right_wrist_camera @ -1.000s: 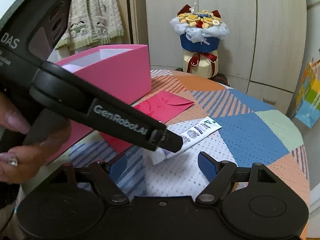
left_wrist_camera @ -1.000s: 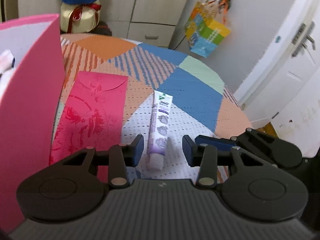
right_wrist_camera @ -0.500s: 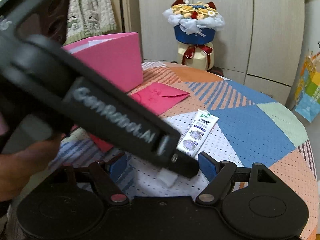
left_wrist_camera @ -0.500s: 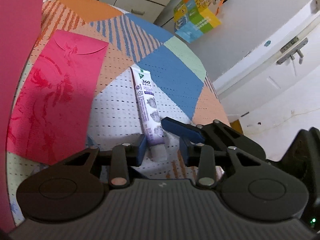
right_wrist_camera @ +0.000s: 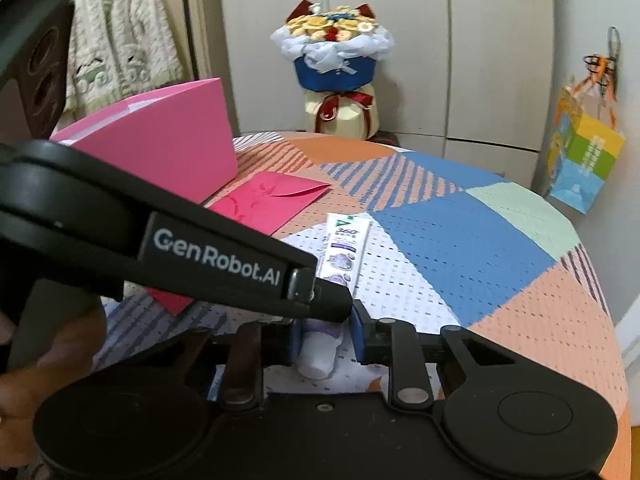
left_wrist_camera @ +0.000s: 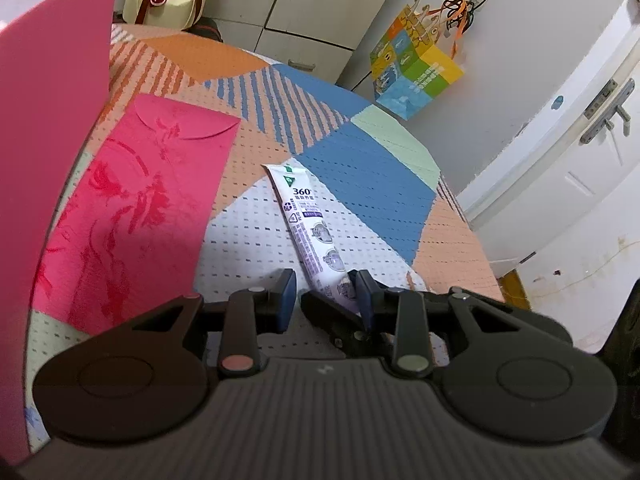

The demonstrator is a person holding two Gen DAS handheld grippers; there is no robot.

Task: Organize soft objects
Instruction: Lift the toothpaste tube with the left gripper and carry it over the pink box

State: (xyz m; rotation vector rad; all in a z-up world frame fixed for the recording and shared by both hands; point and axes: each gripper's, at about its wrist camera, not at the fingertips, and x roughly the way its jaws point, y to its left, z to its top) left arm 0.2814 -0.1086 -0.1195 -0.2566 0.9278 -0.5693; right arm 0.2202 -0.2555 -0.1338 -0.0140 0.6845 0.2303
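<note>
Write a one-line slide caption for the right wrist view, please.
Right tool straddles the capped end of a toothpaste tube on the patterned tablecloth, left tool alongside.

Right gripper (right_wrist_camera: pixel 323 338): bracketing the tube's (right_wrist_camera: pixel 341 256) cap end.
Left gripper (right_wrist_camera: pixel 224 264): crossing over the tube.
Envelope (right_wrist_camera: pixel 276 196): lying beside the pink box (right_wrist_camera: pixel 168 148).

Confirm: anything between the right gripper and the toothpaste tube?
No. The toothpaste tube's cap end sits between the right gripper's open fingers. The left gripper crosses over the tube just ahead, crowding that end.
</note>
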